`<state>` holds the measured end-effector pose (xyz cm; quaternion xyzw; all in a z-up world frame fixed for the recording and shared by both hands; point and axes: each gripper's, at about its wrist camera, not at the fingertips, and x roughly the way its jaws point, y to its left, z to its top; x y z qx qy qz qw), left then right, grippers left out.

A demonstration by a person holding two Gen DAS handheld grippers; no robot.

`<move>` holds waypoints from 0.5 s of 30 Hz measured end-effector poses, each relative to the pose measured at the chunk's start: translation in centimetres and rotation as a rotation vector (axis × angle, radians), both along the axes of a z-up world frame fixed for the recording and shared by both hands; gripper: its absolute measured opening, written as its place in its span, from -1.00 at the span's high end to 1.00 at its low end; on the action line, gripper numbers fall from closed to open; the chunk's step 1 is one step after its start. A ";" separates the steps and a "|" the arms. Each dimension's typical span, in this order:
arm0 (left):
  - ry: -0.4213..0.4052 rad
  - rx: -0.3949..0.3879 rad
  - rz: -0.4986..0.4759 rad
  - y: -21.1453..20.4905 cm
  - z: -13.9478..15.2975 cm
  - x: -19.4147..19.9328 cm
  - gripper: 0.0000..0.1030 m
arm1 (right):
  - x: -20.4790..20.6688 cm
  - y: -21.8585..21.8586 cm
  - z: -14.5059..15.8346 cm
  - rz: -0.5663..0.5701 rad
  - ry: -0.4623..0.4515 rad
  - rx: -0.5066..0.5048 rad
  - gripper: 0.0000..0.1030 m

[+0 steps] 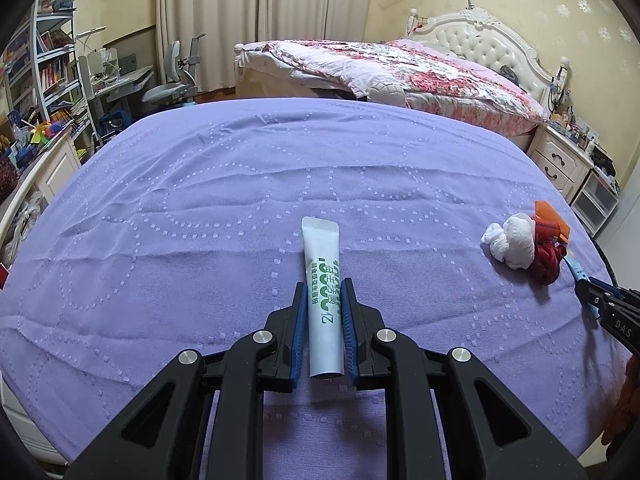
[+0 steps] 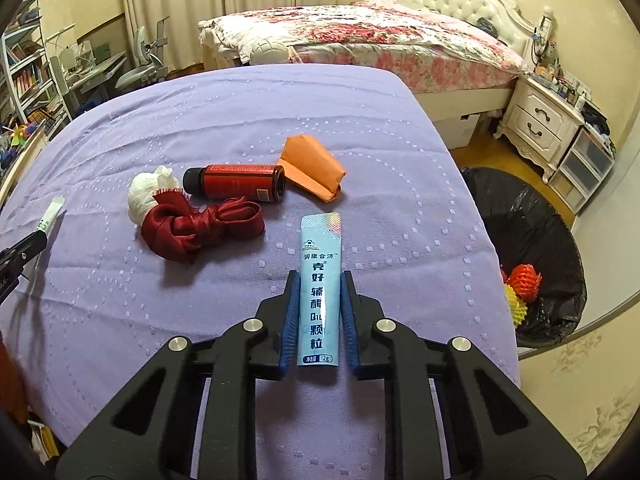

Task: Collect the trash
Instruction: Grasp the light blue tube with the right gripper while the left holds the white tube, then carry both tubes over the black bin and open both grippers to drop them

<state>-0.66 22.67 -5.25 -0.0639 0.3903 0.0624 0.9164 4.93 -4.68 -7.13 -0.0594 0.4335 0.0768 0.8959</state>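
My left gripper [image 1: 324,286] is shut on a white sachet with green print [image 1: 322,276], held over the purple bedspread [image 1: 200,220]. My right gripper [image 2: 320,278] is shut on a light blue sachet [image 2: 320,280]. On the spread ahead of the right gripper lie a red bottle with a black cap [image 2: 236,182], a red ribbon bundle [image 2: 200,230], a crumpled white tissue [image 2: 148,194] and an orange paper piece [image 2: 314,168]. The tissue [image 1: 514,240] and ribbon [image 1: 546,260] also show in the left wrist view at the right.
A bin with a black liner [image 2: 532,240] stands on the floor right of the bed, holding red and yellow foam nets [image 2: 524,280]. A floral-quilted bed [image 2: 360,36], a white nightstand [image 2: 540,120] and a desk with a chair [image 1: 132,84] lie beyond.
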 end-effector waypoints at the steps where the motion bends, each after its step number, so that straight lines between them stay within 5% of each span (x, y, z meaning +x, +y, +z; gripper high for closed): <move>1: -0.003 0.000 0.001 0.0 0.1 0.0 0.66 | -0.1 -0.1 0.0 -0.001 -0.001 0.005 0.62; 15: -0.063 0.005 -0.080 -3.7 1.8 -0.2 0.66 | -0.6 -2.9 1.2 -0.029 -0.043 0.085 0.63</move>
